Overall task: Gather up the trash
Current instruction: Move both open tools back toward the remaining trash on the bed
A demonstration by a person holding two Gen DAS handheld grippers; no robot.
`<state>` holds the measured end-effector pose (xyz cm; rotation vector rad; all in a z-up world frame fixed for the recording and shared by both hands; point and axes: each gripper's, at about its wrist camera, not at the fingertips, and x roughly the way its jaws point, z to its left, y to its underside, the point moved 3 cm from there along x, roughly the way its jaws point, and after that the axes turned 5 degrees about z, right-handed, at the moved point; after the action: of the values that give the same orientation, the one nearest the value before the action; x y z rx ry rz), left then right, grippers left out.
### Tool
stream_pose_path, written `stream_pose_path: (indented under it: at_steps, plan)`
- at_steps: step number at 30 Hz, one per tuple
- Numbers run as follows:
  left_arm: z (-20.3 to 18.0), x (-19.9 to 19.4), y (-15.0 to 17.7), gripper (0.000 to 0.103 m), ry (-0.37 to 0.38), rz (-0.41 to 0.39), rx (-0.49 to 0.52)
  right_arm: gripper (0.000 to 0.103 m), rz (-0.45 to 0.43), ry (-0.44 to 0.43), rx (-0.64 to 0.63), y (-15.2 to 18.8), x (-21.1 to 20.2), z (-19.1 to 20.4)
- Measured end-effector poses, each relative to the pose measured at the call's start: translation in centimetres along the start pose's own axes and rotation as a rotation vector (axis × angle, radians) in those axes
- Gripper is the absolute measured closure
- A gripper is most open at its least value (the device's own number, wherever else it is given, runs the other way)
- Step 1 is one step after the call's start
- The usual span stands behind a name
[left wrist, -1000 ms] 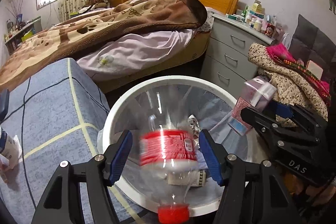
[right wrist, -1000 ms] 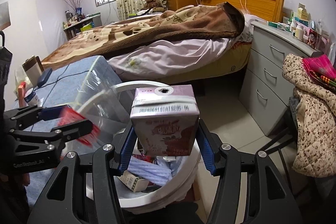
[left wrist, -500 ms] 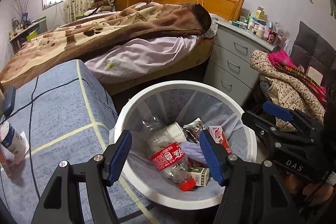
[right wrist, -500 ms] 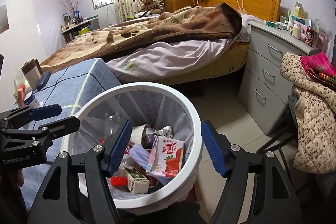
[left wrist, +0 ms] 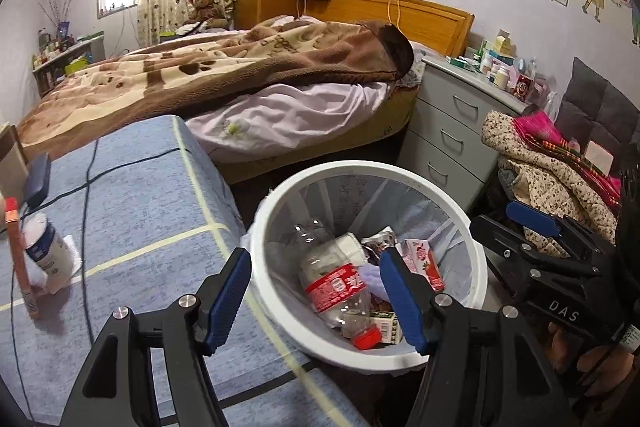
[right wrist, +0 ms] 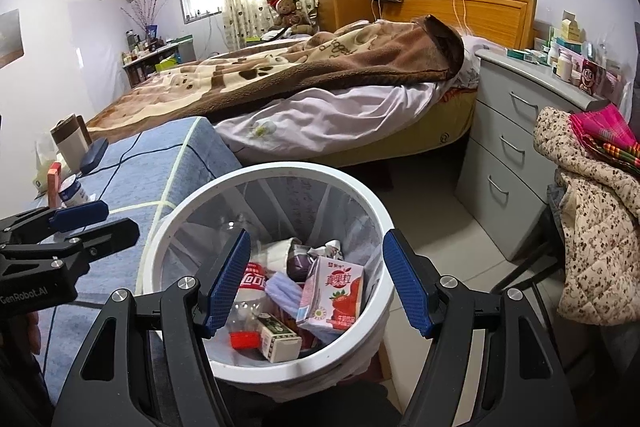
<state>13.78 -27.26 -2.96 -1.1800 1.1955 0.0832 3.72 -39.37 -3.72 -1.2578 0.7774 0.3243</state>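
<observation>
A white bin (left wrist: 280, 195) with a clear liner stands on the floor beside a blue-covered table. Inside lie a clear plastic bottle (left wrist: 340, 287) with a red label and cap, a pink strawberry milk carton (left wrist: 424, 259), a small green-and-white box and other scraps. My left gripper (left wrist: 316, 263) hangs open over the bin's near left rim, nothing between its fingers. My right gripper (right wrist: 316, 251) is open above the bin (right wrist: 372, 211), empty too, with the carton (right wrist: 332, 295) and bottle (right wrist: 254, 281) below it. Each gripper shows in the other's view, right gripper (left wrist: 508, 223) and left gripper (right wrist: 104, 221).
The blue table (left wrist: 132, 227) on the left carries a white tub (left wrist: 46, 251), an orange stick, a black pouch and a cable. Behind the bin are a bed and a grey drawer chest (left wrist: 452, 131). A chair draped with a floral jacket (right wrist: 592, 219) stands to the right.
The bottle dropped from between my left fingers into the bin. My right gripper opened and the carton fell in. The left gripper then drew back and left, showing more of the table.
</observation>
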Motion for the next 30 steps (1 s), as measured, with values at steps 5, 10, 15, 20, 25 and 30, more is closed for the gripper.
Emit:
stream_pose_path:
  at_steps: [5, 10, 15, 20, 25, 30]
  plan:
    - [1.1, -1.4, 0.7, 0.037, -0.025, -0.023, -0.01, 0.033, -0.012, -0.012, -0.021, 0.1, -0.3, 1.1]
    - [2.4, -2.7, 1.5, 0.037, -0.04, -0.039, -0.032, 0.033, -0.021, -0.031, -0.032, 0.2, -0.6, 2.1]
    - [3.8, -4.0, 2.2, 0.037, -0.056, -0.051, -0.051, 0.033, -0.024, -0.049, -0.049, 0.3, -0.6, 3.3]
    - [5.2, -5.3, 3.0, 0.037, -0.082, -0.068, -0.062, 0.033, -0.032, -0.071, -0.075, 0.3, -0.5, 4.8]
    - [7.0, -6.7, 3.8, 0.037, -0.117, -0.087, -0.084, 0.033, -0.036, -0.097, -0.098, 0.3, -0.2, 6.4]
    - [9.6, -7.7, 4.5, 0.037, -0.153, -0.097, -0.116, 0.033, -0.038, -0.132, -0.128, 0.1, 0.2, 8.6]
